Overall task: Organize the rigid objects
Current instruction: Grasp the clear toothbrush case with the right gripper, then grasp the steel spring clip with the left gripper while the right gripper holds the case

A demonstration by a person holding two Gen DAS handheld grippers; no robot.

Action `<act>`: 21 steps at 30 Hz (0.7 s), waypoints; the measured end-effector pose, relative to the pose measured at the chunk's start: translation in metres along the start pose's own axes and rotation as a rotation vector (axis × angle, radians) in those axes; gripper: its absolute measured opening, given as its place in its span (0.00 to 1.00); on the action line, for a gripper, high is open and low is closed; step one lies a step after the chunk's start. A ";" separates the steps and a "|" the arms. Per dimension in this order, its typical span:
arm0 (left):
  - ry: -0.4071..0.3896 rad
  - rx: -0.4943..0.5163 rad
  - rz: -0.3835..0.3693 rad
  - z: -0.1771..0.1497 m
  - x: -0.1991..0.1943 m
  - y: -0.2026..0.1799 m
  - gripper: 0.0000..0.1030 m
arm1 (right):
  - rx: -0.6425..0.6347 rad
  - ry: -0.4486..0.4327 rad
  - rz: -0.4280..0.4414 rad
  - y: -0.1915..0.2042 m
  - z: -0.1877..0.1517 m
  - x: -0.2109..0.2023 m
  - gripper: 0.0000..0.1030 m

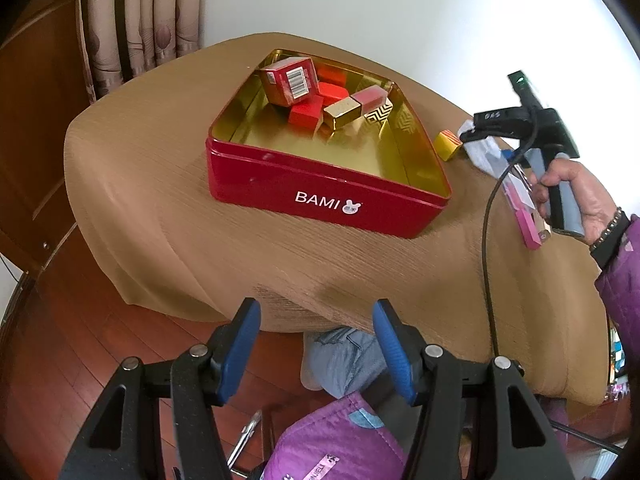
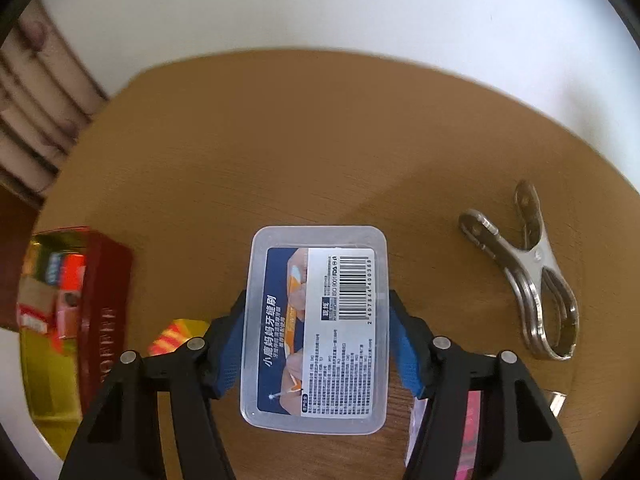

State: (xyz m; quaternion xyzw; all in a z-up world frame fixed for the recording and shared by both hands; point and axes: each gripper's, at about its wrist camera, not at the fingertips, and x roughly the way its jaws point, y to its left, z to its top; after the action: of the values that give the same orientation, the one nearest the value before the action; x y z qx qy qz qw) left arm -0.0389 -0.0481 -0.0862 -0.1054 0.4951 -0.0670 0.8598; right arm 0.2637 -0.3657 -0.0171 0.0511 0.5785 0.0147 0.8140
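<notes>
Plastic box sits clamped in the right gripper; left gripper gapes wide, holding nothing.

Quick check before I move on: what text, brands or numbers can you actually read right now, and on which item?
"BAMI", with a rabbit logo: front wall of the red tin.
"小鹿妈妈牙缝刷": label of the clear plastic box held in the right gripper.
"ISO 9001" beside a barcode: same label; the barcode digits and fine print are too small.
Raised lettering on the tin's side, right wrist view: blurred.
Barcoded red carton: unreadable.

A home room: patterned curtains, a wooden floor, and a cloth-covered counter.
</notes>
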 end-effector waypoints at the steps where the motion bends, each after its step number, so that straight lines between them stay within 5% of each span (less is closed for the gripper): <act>1: 0.002 -0.003 -0.004 0.000 0.000 0.001 0.58 | -0.006 -0.021 0.005 0.000 -0.001 -0.009 0.58; 10: 0.002 0.029 -0.025 -0.005 -0.001 -0.009 0.58 | 0.073 -0.189 0.066 -0.061 -0.059 -0.113 0.58; 21: 0.059 0.276 -0.063 -0.029 0.006 -0.070 0.58 | 0.221 -0.137 -0.225 -0.228 -0.180 -0.122 0.58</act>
State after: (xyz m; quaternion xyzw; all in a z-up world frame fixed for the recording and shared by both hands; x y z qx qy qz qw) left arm -0.0613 -0.1208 -0.0882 0.0002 0.5029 -0.1645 0.8486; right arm 0.0458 -0.5905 0.0167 0.0760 0.5218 -0.1436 0.8375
